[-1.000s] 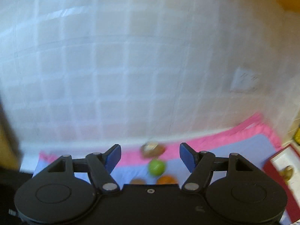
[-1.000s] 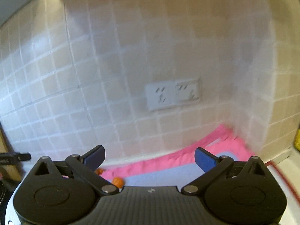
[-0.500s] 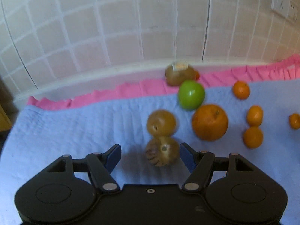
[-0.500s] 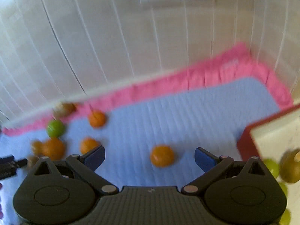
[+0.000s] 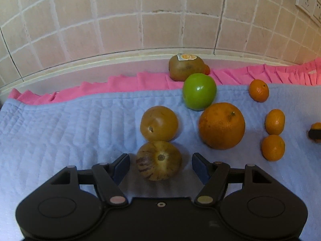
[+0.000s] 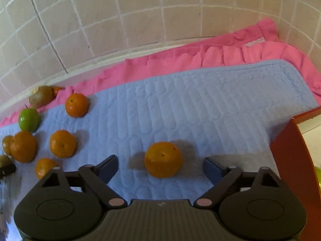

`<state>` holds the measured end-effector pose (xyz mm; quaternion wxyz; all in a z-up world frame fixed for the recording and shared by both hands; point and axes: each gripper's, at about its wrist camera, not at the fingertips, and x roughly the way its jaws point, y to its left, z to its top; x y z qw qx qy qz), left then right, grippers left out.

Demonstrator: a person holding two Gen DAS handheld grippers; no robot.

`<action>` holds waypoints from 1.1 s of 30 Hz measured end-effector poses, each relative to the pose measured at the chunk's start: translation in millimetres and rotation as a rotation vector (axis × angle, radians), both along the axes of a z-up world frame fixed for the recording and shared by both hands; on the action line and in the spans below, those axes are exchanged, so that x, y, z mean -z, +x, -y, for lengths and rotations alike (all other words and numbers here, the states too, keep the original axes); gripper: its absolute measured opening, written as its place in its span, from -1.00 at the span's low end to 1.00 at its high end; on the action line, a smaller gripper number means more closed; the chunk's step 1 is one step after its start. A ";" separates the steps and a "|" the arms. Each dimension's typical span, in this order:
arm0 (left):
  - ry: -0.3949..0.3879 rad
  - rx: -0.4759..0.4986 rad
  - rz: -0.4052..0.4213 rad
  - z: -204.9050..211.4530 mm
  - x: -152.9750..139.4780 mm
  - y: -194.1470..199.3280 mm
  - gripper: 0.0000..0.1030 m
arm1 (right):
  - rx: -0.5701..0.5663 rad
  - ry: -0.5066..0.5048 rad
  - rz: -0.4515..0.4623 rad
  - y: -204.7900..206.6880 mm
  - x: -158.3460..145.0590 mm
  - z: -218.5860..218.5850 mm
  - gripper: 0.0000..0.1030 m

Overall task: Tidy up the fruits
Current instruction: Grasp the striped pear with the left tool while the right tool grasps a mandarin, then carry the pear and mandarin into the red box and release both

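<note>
Both grippers have dropped from facing the tiled wall to the blue mat, where the fruit lies. Left gripper has its jaws released around a striped yellow fruit, a brownish fruit touching it at twelve o'clock. Right gripper is closing its jaws around a mandarin, apparently not yet touching it; a red tray sits at three o'clock.
</note>
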<state>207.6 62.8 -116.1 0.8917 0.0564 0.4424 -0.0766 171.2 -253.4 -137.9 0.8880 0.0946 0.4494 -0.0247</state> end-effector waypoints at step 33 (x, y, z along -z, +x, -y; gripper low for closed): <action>-0.106 0.447 0.417 130.5 -160.4 -45.1 -0.04 | 0.196 -0.102 0.378 -146.8 -165.9 101.6 -0.19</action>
